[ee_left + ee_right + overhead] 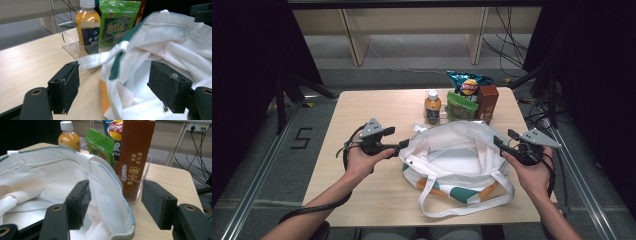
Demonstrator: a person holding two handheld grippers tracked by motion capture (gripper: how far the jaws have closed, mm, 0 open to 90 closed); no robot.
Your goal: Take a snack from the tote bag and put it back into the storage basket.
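left gripper (113,85): my jaws stand wide apart with the near rim of the tote bag (457,155) between them, pads not pressing on cloth.
right gripper (113,202): jaws also spread, straddling the bag's far-side rim; the hem runs up between my pads and no pad bites it.
where the bag is: slumped on the table (362,195) between my two grippers, its mouth gaping toward me, one edge inside each pair of jaws.
bag's heading: mouth faces up and a little toward the snacks; the bottom, with its orange and green print, lies nearest my body, and the loop handles (462,200) trail toward me.
long axis: I judge it runs across, from my left fingers to my right fingers, along the open rim.
step in hand: I read it as pinching both rims to hold the mouth open.
doing it well: close on the doubled hem, not loose cloth; take both sides at matching height; then pull apart gently so the mouth stays round.
beyond my fingers: bottle (88,25), green packet (117,22) and brown carton (136,157) stand in a clear tray (140,187), just past the rim.
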